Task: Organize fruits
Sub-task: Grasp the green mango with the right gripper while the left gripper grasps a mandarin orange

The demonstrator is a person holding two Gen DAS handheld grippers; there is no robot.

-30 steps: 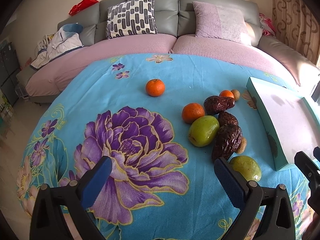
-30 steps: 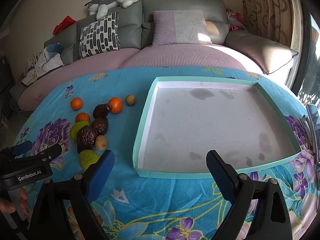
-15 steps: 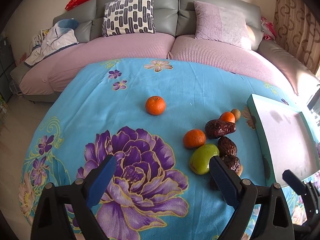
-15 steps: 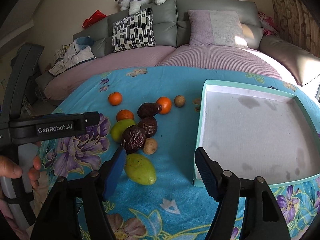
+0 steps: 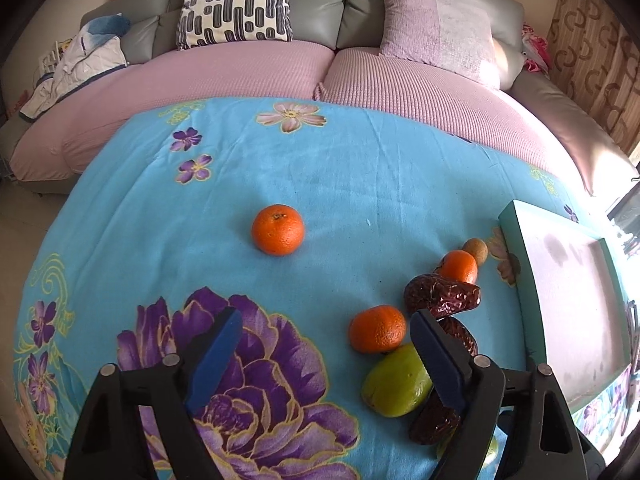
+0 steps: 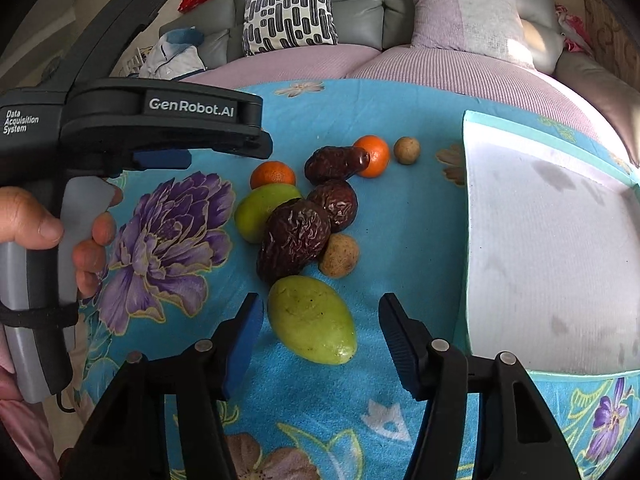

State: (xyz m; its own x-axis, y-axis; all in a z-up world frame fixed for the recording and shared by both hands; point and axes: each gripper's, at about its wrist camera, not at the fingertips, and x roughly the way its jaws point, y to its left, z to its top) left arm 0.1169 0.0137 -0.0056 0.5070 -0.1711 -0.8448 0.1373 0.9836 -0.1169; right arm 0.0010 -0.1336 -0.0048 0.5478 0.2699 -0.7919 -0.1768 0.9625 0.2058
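Between the wide-open, empty right gripper's (image 6: 320,334) fingers, a green mango (image 6: 311,319), untouched on the cloth.

Bare cloth (image 5: 248,168) left of fruit cluster (image 6: 304,216), tray (image 6: 552,248) seemingly empty

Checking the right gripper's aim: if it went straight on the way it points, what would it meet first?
Most likely the near green fruit, lying on the cloth just ahead of the open right gripper and roughly between its fingers. The wrinkled dark fruit lies behind it. Depth is uncertain.
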